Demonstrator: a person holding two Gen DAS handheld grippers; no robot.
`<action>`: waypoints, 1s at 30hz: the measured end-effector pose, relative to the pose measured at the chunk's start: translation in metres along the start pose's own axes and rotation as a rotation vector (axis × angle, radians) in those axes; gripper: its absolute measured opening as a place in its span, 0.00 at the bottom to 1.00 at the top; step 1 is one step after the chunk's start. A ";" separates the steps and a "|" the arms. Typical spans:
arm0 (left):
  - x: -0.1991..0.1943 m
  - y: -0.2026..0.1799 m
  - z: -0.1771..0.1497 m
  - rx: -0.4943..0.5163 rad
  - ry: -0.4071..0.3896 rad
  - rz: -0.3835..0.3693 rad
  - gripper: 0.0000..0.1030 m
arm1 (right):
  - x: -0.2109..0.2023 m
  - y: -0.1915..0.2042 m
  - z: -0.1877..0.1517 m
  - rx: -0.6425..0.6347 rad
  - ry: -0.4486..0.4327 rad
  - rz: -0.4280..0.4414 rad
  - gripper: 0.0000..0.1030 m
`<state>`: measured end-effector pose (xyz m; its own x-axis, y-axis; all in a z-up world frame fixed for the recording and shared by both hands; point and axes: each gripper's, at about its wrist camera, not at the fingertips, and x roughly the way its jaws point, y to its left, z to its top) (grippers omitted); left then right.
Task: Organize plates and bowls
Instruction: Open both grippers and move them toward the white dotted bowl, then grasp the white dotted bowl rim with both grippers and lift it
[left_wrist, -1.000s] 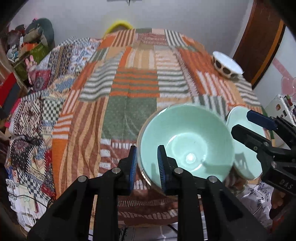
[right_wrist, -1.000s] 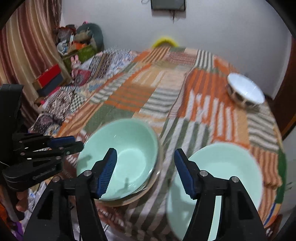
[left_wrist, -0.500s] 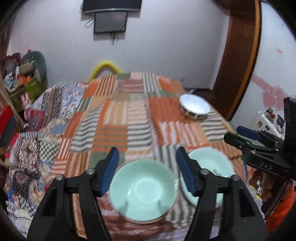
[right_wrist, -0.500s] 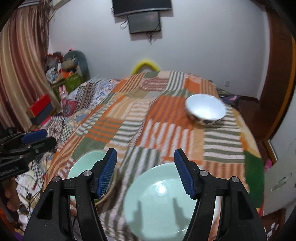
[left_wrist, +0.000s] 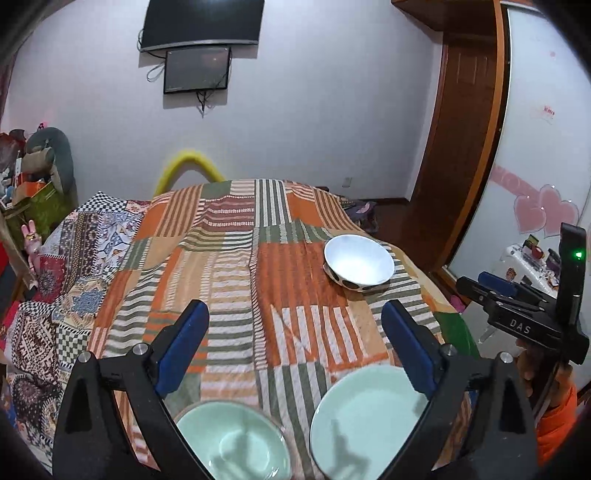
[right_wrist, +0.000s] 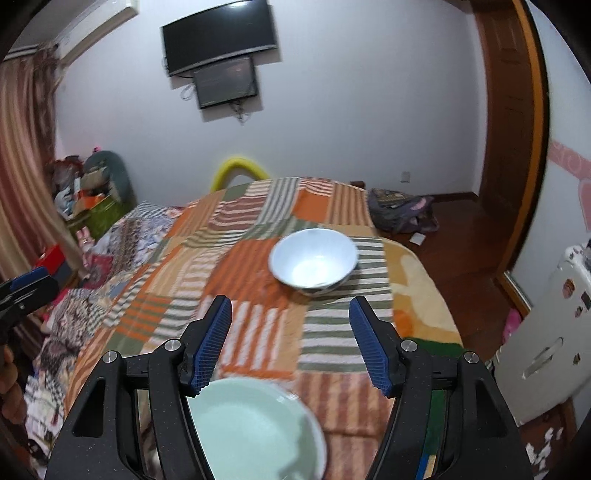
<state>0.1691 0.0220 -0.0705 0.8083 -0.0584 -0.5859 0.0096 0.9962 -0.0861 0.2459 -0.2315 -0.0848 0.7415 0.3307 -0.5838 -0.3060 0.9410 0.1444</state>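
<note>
A mint green bowl (left_wrist: 236, 443) sits on a plate at the near edge of the patchwork bed cover (left_wrist: 229, 280), with a mint green plate (left_wrist: 362, 417) to its right. A white bowl (left_wrist: 358, 264) with dark spots stands farther back on the right. My left gripper (left_wrist: 295, 343) is open and empty, raised above the two green dishes. My right gripper (right_wrist: 291, 339) is open and empty, above the green plate (right_wrist: 255, 428), with the white bowl (right_wrist: 314, 260) ahead of it. The right gripper also shows at the right edge of the left wrist view (left_wrist: 495, 284).
A yellow curved object (left_wrist: 188, 166) sticks up behind the bed's far end. Clutter and boxes (left_wrist: 33, 177) line the left wall. A wooden door frame (left_wrist: 465, 147) and a white fridge (right_wrist: 546, 343) stand on the right. A bag (right_wrist: 399, 214) lies on the floor.
My left gripper let go of the green bowl's rim, opened wide and pulled back and up. My right gripper also rose and tilted up toward the white bowl.
</note>
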 end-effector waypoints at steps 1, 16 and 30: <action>0.012 -0.002 0.004 0.005 0.012 0.003 0.93 | 0.009 -0.006 0.002 0.013 0.011 -0.003 0.61; 0.149 -0.011 0.019 0.034 0.184 -0.017 0.93 | 0.142 -0.067 0.022 0.156 0.189 0.004 0.42; 0.205 -0.012 0.012 0.009 0.280 -0.053 0.93 | 0.193 -0.084 0.017 0.211 0.298 0.094 0.12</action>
<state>0.3414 -0.0013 -0.1796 0.6126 -0.1243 -0.7806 0.0534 0.9918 -0.1160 0.4249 -0.2455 -0.1960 0.5000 0.4104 -0.7626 -0.2118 0.9118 0.3518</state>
